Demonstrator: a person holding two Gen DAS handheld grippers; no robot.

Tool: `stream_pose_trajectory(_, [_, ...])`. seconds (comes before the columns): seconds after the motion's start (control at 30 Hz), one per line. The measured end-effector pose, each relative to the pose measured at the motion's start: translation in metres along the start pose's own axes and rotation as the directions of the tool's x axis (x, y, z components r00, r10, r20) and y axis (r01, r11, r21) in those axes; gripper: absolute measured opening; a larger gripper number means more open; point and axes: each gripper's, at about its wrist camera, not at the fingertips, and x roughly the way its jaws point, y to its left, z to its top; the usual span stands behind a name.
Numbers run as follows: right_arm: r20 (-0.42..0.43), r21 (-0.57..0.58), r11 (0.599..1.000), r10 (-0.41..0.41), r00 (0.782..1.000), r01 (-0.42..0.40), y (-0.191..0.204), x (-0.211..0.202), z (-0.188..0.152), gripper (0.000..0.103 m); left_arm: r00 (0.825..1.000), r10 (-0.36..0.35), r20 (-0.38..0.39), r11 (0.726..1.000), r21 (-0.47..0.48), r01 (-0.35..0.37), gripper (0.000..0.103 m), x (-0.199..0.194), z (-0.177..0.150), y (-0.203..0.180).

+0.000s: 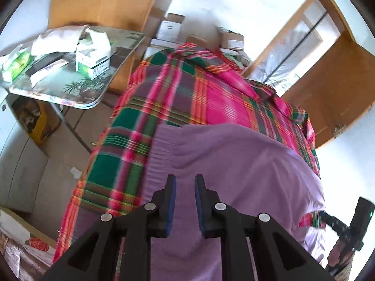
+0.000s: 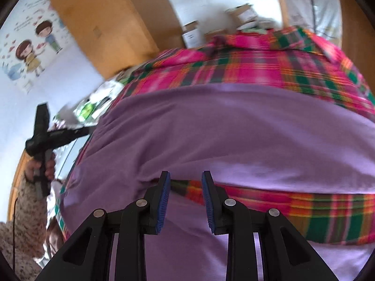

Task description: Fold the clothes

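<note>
Motion blur smears the plaid blanket (image 2: 269,58) beyond the purple garment (image 2: 211,128), so its far folds run together. The garment hides the blanket beneath it and runs off the lower frame edge. Box labels (image 1: 170,27) past the blanket are too small to read. The frame edge cuts off the right claw (image 1: 328,220).

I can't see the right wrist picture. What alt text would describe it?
An open gripper hovers over a purple garment spread on a plaid blanket. At left, a hand holds the other gripper.
</note>
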Motion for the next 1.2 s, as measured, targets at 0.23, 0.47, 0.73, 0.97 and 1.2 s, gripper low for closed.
stream_pose_trajectory(0.23, [-0.066, -0.032, 0.995, 0.097, 0.993, -0.099, 0.042, 0.035, -0.006, 0.030, 1.000, -0.021, -0.023, 0.993, -0.117, 0.018, 0.020, 0.020, 0.021, 0.031])
stream_pose_trajectory(0.47, [-0.097, -0.071, 0.988, 0.131, 0.987, -0.138, 0.076, 0.053, -0.006, 0.030, 0.984, -0.172, -0.045, 0.964, -0.213, 0.158, 0.026, 0.041, 0.040, 0.048])
stream_pose_trajectory(0.73, [-0.117, -0.086, 0.985, 0.137, 0.984, -0.148, 0.097, 0.069, -0.011, 0.030, 0.934, -0.356, -0.033, 0.898, -0.288, 0.332, 0.026, 0.043, 0.037, 0.059])
stream_pose_trajectory(0.97, [-0.143, -0.071, 0.987, 0.136, 0.980, -0.147, 0.104, 0.081, -0.010, 0.030, 0.893, -0.448, -0.051, 0.873, -0.240, 0.424, 0.026, 0.035, 0.027, 0.043])
stream_pose_trajectory(1.2, [-0.166, -0.052, 0.988, 0.138, 0.976, -0.149, 0.107, 0.092, -0.015, 0.030, 0.912, -0.401, -0.082, 0.909, -0.162, 0.384, 0.026, 0.044, 0.024, 0.023])
